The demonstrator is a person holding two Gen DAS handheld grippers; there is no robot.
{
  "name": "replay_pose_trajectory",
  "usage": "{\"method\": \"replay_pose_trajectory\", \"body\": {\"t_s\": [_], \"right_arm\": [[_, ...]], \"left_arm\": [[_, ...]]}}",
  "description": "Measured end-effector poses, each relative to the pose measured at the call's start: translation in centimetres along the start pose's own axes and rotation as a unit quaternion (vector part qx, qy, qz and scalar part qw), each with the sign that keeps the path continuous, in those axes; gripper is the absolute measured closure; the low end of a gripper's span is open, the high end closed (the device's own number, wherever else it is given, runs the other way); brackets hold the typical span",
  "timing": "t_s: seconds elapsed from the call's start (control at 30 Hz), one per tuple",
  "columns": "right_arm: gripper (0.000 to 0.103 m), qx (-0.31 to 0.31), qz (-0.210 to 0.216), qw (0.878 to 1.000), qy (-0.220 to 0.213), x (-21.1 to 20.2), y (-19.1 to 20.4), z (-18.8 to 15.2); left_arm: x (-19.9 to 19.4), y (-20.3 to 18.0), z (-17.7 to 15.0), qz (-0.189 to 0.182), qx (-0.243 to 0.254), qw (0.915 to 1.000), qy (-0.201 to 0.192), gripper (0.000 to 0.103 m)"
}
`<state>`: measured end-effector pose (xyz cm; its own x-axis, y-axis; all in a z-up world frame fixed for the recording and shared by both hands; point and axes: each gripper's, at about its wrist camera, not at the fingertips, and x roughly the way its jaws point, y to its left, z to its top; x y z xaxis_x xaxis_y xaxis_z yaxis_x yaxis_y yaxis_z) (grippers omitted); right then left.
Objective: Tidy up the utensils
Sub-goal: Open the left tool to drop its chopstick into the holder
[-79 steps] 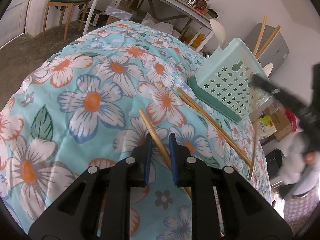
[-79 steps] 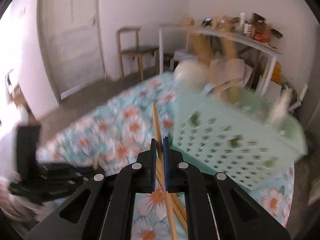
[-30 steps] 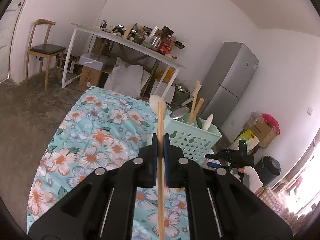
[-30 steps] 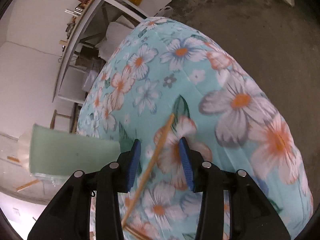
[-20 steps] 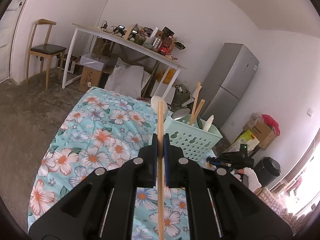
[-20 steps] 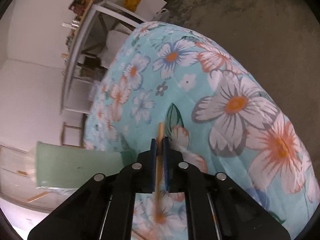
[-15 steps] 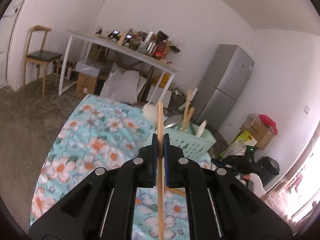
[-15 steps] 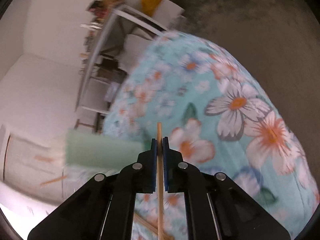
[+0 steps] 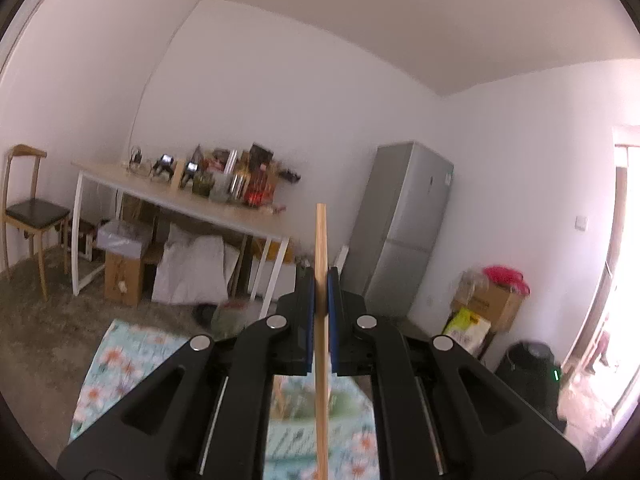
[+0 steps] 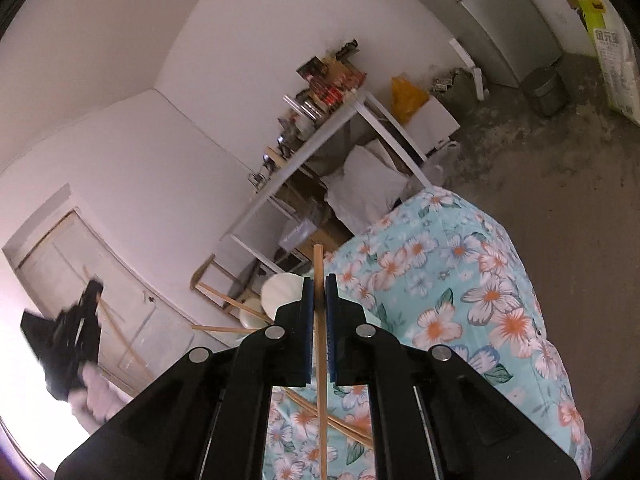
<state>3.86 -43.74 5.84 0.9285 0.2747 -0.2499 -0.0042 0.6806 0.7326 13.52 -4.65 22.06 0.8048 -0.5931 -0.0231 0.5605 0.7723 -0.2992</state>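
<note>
My left gripper (image 9: 320, 280) is shut on a wooden chopstick (image 9: 321, 264) and holds it upright, high above the floral cloth (image 9: 104, 364). The green utensil basket (image 9: 312, 404) shows blurred below, between the gripper arms. My right gripper (image 10: 316, 288) is shut on another wooden chopstick (image 10: 319, 268), lifted above the floral cloth (image 10: 460, 300). Two more chopsticks (image 10: 340, 424) lie on the cloth under it. A white spoon (image 10: 282, 286) and chopsticks (image 10: 228, 304) stick out where the basket stands, mostly hidden behind the right gripper. The left gripper shows at far left in the right wrist view (image 10: 76, 332).
A white table (image 9: 180, 204) with bottles and clutter stands against the far wall. A wooden chair (image 9: 28, 208) is at left, a grey fridge (image 9: 400, 232) at right. Boxes and bags (image 9: 488, 304) sit on the floor by the bright doorway.
Both grippers have closed on a chopstick each and lifted them off the cloth. The left gripper has tilted up, so the basket dropped low in its view. The right gripper has swung upward.
</note>
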Motion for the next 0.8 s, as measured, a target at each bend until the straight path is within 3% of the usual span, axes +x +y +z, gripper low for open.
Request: {"method": "replay_pose_trajectory", "body": {"t_s": [0.13, 0.53, 0.8], "right_arm": [[0.097, 0.018, 0.010, 1.000, 0.003, 0.0, -0.8, -0.7], [0.097, 0.027, 0.016, 0.999, 0.015, 0.5, -1.2, -1.1], [0.097, 0.024, 0.013, 0.999, 0.017, 0.8, -1.1, -1.2]], "left_arm": [[3.6, -0.9, 1.1, 0.031, 0.019, 0.9986, -0.037, 0.098], [12.6, -0.7, -1.4, 0.101, -0.002, 0.9943, -0.034, 0.098], [14.3, -0.4, -4.4, 0.150, 0.002, 0.9880, -0.036, 0.098]]}}
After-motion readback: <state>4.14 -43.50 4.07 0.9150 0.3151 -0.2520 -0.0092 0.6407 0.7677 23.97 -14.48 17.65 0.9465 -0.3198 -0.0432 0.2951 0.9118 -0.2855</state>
